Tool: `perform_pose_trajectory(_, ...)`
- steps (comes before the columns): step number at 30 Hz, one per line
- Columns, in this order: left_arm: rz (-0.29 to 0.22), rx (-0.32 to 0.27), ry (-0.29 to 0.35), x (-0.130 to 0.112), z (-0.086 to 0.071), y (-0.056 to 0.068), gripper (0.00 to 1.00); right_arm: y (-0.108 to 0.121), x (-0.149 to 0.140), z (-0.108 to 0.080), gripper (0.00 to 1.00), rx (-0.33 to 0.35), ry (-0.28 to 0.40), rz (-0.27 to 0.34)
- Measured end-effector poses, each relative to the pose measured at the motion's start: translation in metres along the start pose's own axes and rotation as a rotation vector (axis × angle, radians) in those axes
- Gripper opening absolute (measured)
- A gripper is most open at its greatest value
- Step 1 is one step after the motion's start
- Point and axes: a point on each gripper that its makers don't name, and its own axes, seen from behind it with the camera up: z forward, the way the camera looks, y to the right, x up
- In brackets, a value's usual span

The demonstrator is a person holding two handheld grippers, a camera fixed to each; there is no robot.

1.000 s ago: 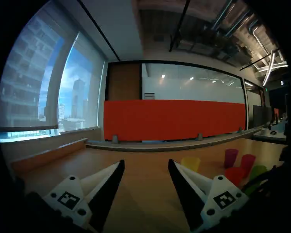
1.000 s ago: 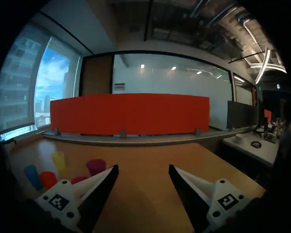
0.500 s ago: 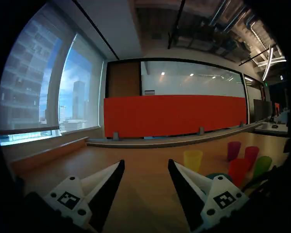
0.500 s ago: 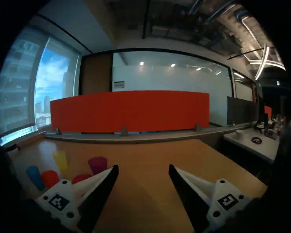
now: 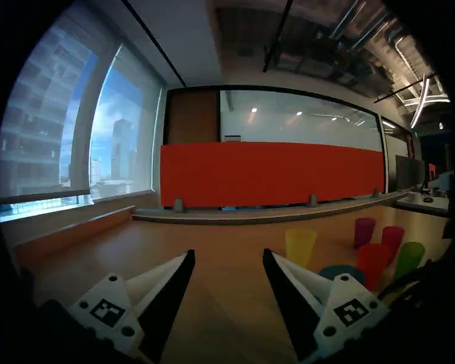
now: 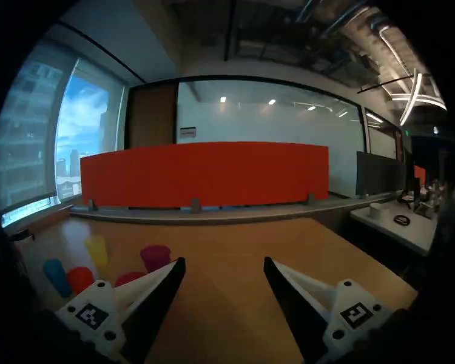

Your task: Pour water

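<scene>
Several plastic cups stand on a wooden table (image 5: 227,291). In the left gripper view they sit to the right: a yellow cup (image 5: 300,246), a purple cup (image 5: 364,232), a pink cup (image 5: 392,239), a red cup (image 5: 373,264), a green cup (image 5: 409,258) and a blue cup (image 5: 340,272) partly behind the right finger. My left gripper (image 5: 227,267) is open and holds nothing. In the right gripper view a blue cup (image 6: 56,276), red cup (image 6: 80,279), yellow cup (image 6: 96,249) and purple cup (image 6: 155,257) stand at the left. My right gripper (image 6: 224,273) is open above bare wood.
A long red divider (image 5: 270,179) closes off the table's far edge (image 6: 203,173). Tall windows (image 5: 64,151) run along the left. A white desk (image 6: 397,227) with small items stands beyond the table's right edge.
The left gripper view has tipped downward a little over the second, so the cups rose into fuller sight and the blue cup appeared. The right gripper barely shifted. Both stay open.
</scene>
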Motion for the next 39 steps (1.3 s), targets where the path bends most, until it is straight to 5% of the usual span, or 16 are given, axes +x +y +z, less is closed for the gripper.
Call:
perform_pose_trajectory(15, -0.002, -0.003, -0.001, -0.001, 0.000, 0.000, 0.82, 0.000, 0.004, -0.004, 1.00, 0.001, 0.013, -0.012)
perform_pose_trajectory(27, -0.002, -0.001, -0.001, -0.001, 0.000, 0.000, 0.82, 0.012, 0.009, -0.009, 1.00, -0.028, 0.071, -0.055)
perform_pose_trajectory(39, -0.002, -0.001, -0.001, -0.001, 0.000, 0.000, 0.82, 0.000, 0.014, -0.001, 1.00, -0.017, 0.140, -0.095)
